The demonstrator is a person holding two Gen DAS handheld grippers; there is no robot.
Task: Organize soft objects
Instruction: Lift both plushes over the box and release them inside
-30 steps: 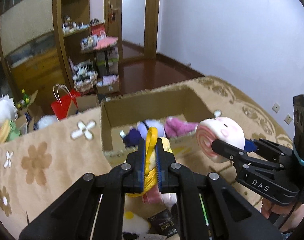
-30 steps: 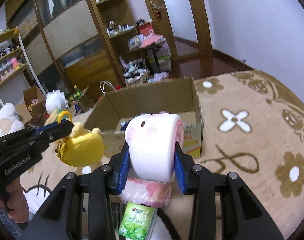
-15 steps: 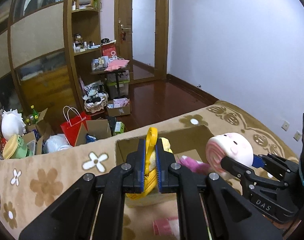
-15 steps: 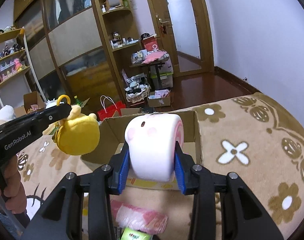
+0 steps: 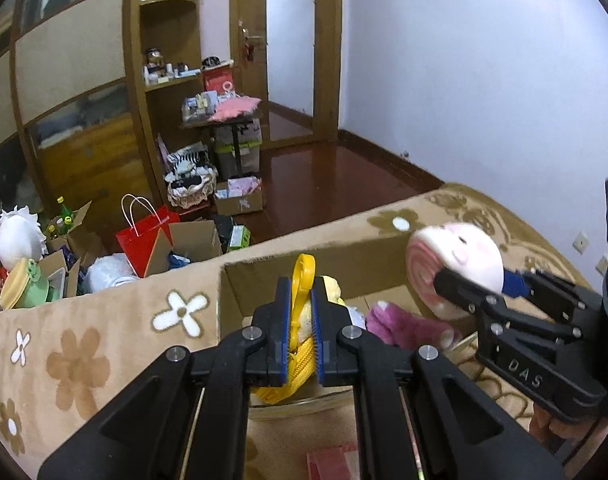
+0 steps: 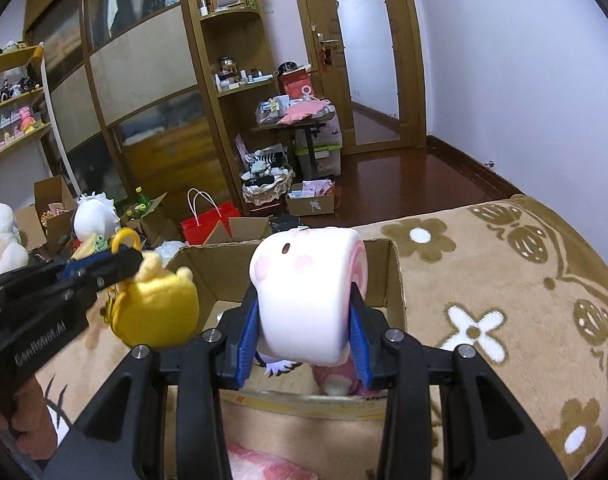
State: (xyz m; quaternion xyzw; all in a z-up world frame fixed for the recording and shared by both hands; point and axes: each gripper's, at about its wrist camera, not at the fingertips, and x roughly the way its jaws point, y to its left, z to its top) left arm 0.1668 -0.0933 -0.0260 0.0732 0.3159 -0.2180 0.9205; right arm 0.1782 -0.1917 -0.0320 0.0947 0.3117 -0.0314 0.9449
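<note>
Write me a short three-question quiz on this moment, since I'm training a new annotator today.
1. True or false: the left gripper holds the yellow plush by its body.
2. The pink roll plush is in: A) the left gripper B) the right gripper C) the cardboard box
3. What colour is the toy lying in the box?

Key: 1 false, by its plastic loop; 2 B; 3 purple.

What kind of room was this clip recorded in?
Most likely a lived-in home room, perhaps a bedroom: a floral blanket under the cardboard box, built-in wooden shelves with clutter, and a wooden door.
</note>
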